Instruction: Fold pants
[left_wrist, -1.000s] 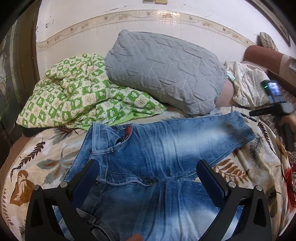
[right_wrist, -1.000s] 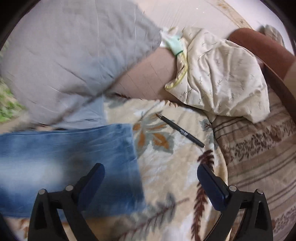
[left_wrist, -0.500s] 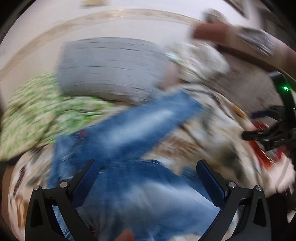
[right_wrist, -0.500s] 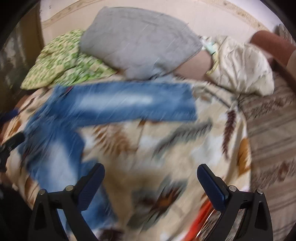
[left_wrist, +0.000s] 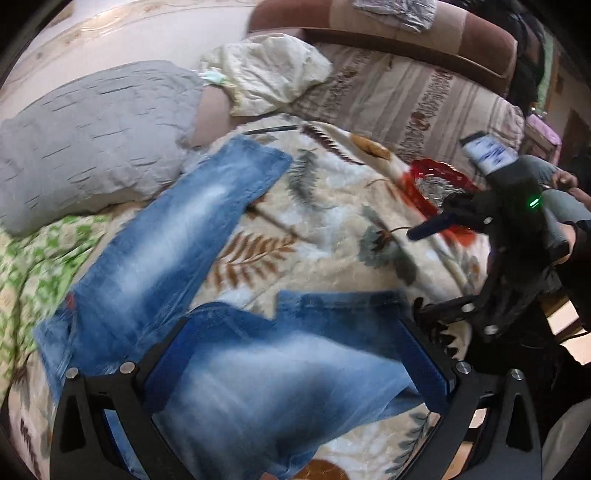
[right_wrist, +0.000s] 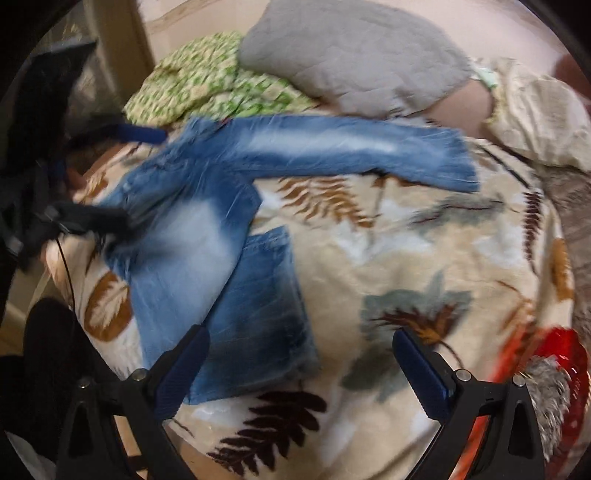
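Blue faded jeans (left_wrist: 166, 240) lie on a leaf-patterned blanket (left_wrist: 332, 229), legs spread apart. One leg (right_wrist: 351, 147) stretches toward the grey pillow. The other leg (right_wrist: 207, 258) runs to the near edge, with its darker end (right_wrist: 266, 302) turned over. My left gripper (left_wrist: 295, 362) hovers open above that near leg, nothing between its fingers. My right gripper (right_wrist: 303, 369) is open above the blanket, its left finger (right_wrist: 184, 362) over the turned end. In the left wrist view the right gripper (left_wrist: 436, 269) stands open at the right. In the right wrist view the left gripper (right_wrist: 118, 177) is near the waist.
A grey pillow (left_wrist: 92, 136) and a green checked quilt (right_wrist: 207, 85) lie at the back. A cream cloth (left_wrist: 266, 81) and a pen (left_wrist: 273, 129) sit beyond the far cuff. A red and silver object (right_wrist: 557, 376) lies at the blanket's right edge by a striped cover (left_wrist: 406, 99).
Both views swung fast. The left gripper turned from the waist toward the near leg. The right gripper drew back from the far cuff to the near leg's end. Both stayed open.
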